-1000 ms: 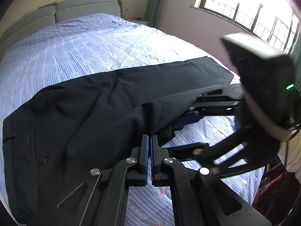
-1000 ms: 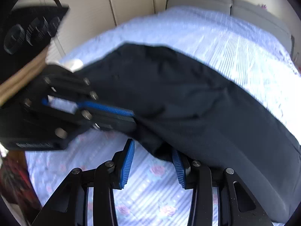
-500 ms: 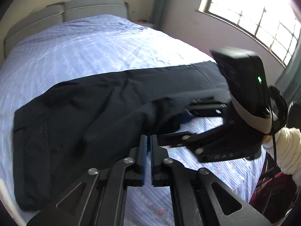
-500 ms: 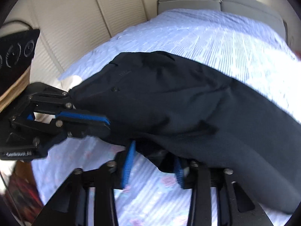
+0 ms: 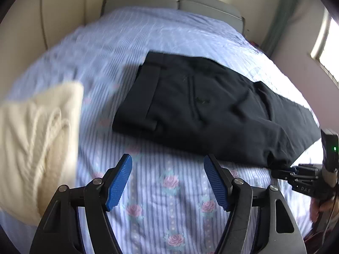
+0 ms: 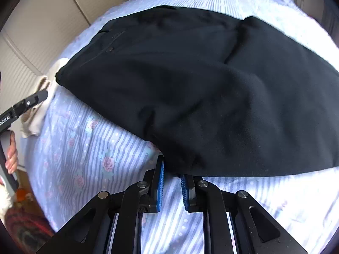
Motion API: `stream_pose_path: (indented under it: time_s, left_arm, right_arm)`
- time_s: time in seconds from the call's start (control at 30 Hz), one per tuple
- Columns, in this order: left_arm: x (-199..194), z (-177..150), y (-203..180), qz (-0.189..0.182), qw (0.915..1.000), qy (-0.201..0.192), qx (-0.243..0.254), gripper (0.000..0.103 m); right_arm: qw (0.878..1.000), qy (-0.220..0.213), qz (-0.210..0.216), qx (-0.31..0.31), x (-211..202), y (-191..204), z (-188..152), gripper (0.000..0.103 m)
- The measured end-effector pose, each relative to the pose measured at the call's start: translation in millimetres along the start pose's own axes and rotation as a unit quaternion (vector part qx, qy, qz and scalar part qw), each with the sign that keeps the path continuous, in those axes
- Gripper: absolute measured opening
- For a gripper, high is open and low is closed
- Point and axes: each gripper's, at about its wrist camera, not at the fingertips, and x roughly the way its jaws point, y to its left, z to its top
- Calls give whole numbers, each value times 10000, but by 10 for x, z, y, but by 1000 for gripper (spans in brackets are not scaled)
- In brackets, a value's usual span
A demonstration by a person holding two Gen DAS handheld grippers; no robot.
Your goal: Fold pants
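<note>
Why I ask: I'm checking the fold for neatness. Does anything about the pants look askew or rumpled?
The black fabric pants lie mostly flat on the striped floral bedsheet. One oddity: the near edge bunches into a lump where the right gripper meets it, with wrinkles beside it. The left gripper is open, off the cloth.

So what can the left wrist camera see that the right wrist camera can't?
Only the left wrist view shows the grey headboard, the bright window and the open left claw with nothing in it. Only the right wrist view shows the right claw up close, pinching the pants' edge, and the pale slatted wall. Both show the black pants on the striped flowery bedsheet.
</note>
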Motion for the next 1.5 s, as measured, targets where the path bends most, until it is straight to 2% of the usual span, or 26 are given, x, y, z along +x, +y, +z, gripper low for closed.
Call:
stream_pose_path:
  time_s: [0.1, 0.23, 0.37, 0.57, 0.6, 0.67, 0.77, 0.87, 1.0, 1.13, 1.33, 1.4, 1.47, 1.5]
  left_arm:
    - [143, 5, 130, -194, 9987, 77, -471, 72]
    - [268, 94, 176, -416, 9961, -13, -781, 74]
    - [357, 223, 278, -557, 9855, -115, -1597, 83]
    - [711, 363, 347, -344, 9755, 95, -2171, 82]
    - [737, 358, 345, -310, 9755, 87, -2176, 80]
    - [765, 347, 335, -250, 9754, -9, -2188, 48]
    - [695, 332, 351, -218, 9787, -91, -2038, 33]
    - [489, 266, 361, -343, 9819, -262, -1842, 29]
    - [377, 155, 345, -204, 9881, -217, -1507, 30]
    - [494, 73, 415, -168, 9864, -24, -1638, 31]
    - [442, 67, 416, -70, 9872, -70, -1594, 32]
    - [459, 33, 417, -6, 9868, -28, -1617, 37]
    - [451, 17, 373, 306, 9884, 93, -1485, 57]
    - [412, 6, 344, 504, 9885, 121, -1421, 63]
  right_arm:
    - [9996, -4, -158, 244, -24, 32, 17, 16]
    - [9987, 48, -399, 323, 50, 68, 29, 17]
    - [9954, 191, -632, 695, 102, 135, 126, 18]
    - [9926, 271, -937, 720, 194, 262, 225, 19]
    - [9925, 287, -950, 718, 200, 278, 227, 19]
    - [9925, 292, -972, 676, 210, 302, 228, 19]
    - [9932, 308, -916, 654, 189, 323, 213, 19]
    - [9943, 273, -891, 519, 150, 358, 185, 19]
    - [9960, 285, -793, 308, 62, 456, 114, 19]
    - [9956, 273, -889, 138, 52, 559, 88, 19]
    - [9959, 276, -850, 132, 29, 649, 49, 19]
    - [9959, 299, -842, 105, 49, 660, 45, 21]
    - [9959, 431, -791, 56, 87, 576, 74, 32]
    - [9961, 507, -727, 47, 96, 571, 70, 36]
